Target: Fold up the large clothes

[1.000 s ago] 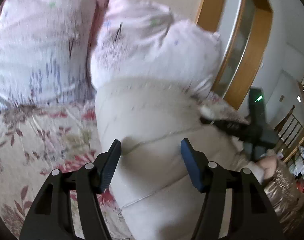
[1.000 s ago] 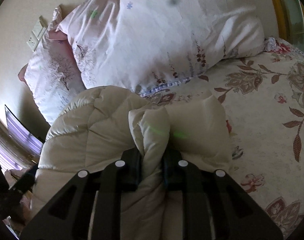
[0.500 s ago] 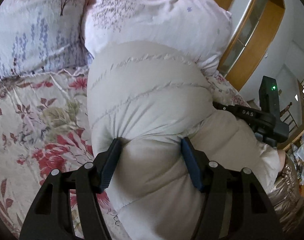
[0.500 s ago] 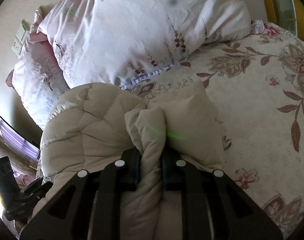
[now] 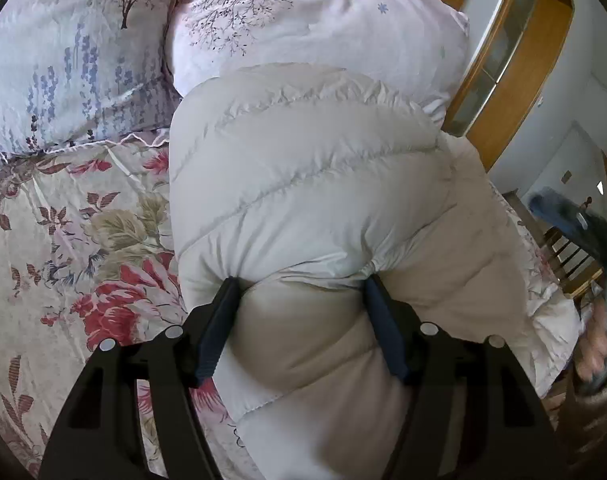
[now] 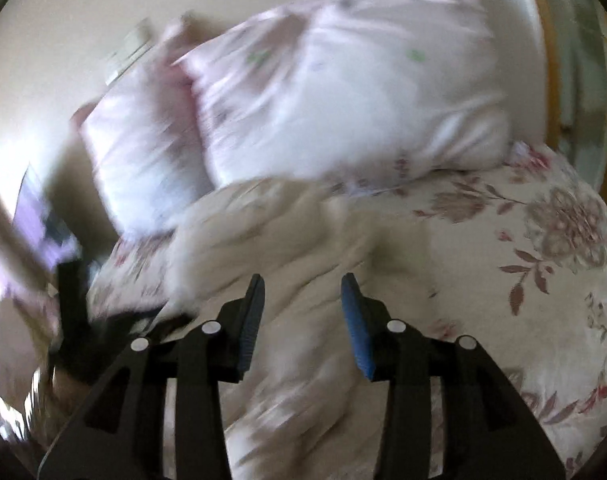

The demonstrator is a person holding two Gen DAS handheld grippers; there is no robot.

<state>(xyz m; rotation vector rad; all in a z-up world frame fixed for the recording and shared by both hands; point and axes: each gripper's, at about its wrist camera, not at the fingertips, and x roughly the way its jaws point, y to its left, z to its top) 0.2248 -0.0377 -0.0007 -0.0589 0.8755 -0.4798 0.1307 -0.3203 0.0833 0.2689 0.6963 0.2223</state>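
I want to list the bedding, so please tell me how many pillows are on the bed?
2. One pillow with blue flower print lies at the far left of the bed. The other pillow, pink-white with tree branches, lies right beside it, behind the puffy beige jacket. More could be hidden.

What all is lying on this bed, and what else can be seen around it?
puffy jacket: one, cream, bunched on the bed in front of the pillows
pillows: two, pale pink with tree prints, at the head of the bed
bedspread: one, cream with red flowers, under everything
wooden frame: one, orange-brown, beside the bed
left gripper: one, black, jaws pressed into the jacket on both sides
right gripper: one, black, jaws opening, nothing pressed between them, above the jacket
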